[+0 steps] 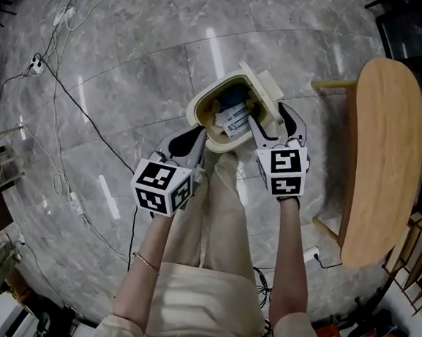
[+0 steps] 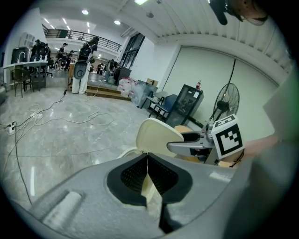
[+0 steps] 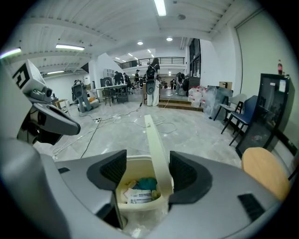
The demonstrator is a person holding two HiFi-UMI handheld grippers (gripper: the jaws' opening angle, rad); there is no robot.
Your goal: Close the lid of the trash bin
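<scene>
The cream trash bin (image 1: 204, 116) stands on the marble floor with its lid (image 1: 265, 95) raised upright at the right side. Paper and a teal item lie inside the bin (image 3: 140, 189). My right gripper (image 1: 271, 123) is open at the bin's near right edge. In the right gripper view the lid (image 3: 156, 140) stands edge-on between the two pads of the right gripper (image 3: 147, 175), close to the right pad. My left gripper (image 1: 191, 139) hovers at the bin's near left rim, shut on nothing (image 2: 147, 161). From there the lid (image 2: 156, 135) shows ahead, with the right gripper (image 2: 196, 142) beside it.
A wooden bench (image 1: 384, 157) stands to the right of the bin. Cables (image 1: 64, 85) trail over the floor at left, and another cord (image 1: 317, 258) lies near the bench. The person's legs (image 1: 222, 209) are directly below the bin.
</scene>
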